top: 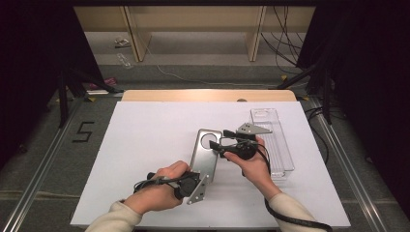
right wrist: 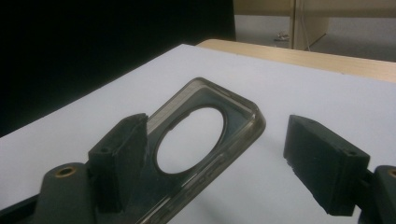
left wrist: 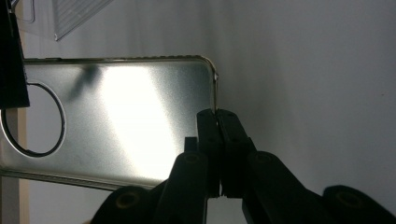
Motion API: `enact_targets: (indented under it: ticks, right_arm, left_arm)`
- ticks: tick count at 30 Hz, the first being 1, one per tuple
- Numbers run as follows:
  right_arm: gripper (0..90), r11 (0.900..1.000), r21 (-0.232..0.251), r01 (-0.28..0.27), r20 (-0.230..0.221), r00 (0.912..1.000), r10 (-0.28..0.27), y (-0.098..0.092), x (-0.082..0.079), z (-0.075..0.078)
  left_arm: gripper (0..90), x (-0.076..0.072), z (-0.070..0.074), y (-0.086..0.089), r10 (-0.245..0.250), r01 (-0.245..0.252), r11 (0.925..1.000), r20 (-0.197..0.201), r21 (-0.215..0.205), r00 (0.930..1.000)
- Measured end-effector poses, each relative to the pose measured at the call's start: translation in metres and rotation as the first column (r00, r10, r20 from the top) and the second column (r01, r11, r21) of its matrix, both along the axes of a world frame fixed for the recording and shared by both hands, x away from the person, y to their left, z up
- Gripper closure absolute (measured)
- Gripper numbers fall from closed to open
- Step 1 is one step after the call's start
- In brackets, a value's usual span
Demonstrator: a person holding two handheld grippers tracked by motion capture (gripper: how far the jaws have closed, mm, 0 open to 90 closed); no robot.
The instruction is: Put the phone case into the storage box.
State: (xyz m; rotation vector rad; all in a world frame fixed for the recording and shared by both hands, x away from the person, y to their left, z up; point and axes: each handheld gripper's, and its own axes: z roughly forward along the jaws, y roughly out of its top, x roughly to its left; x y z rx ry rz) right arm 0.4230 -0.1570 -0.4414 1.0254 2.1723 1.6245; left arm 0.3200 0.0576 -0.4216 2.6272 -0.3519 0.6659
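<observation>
Phone case (top: pixel 205 153), silver with a round cut-out, near the middle of the white bench (top: pixel 145 145). Left gripper (top: pixel 203 181): fingers clenched on the case's near end; the left gripper view shows them pinching its thin rim at a corner (left wrist: pixel 217 121). Right gripper (top: pixel 218 141): fingers released, straddling the far end; its own view shows the case's inner side (right wrist: pixel 205 140). Clear plastic box (top: pixel 278 145): by the bench's right edge, seen from the high view.

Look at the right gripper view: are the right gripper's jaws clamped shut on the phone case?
No: the right gripper has its jaws standing wide apart, with the phone case lying between them unpressed.
</observation>
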Motion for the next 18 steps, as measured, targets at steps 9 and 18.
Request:
enact_targets:
  ticks: [9,18]
  right_arm:
    - [39.0,1.000,0.000,-0.008,-0.020,0.9998,0.008,-0.0011,0.0008,-0.0007]
    - [50.7,1.000,-0.006,-0.017,-0.036,0.9992,0.017,-0.0014,0.0010,-0.0016]
  left_arm:
    - [88.3,0.0000,-0.0004,-0.0005,-0.002,0.002,1.0000,0.000,-0.002,1.0000]
    - [88.3,-0.0002,-0.0006,-0.0010,-0.005,0.005,1.0000,0.001,-0.001,1.0000]
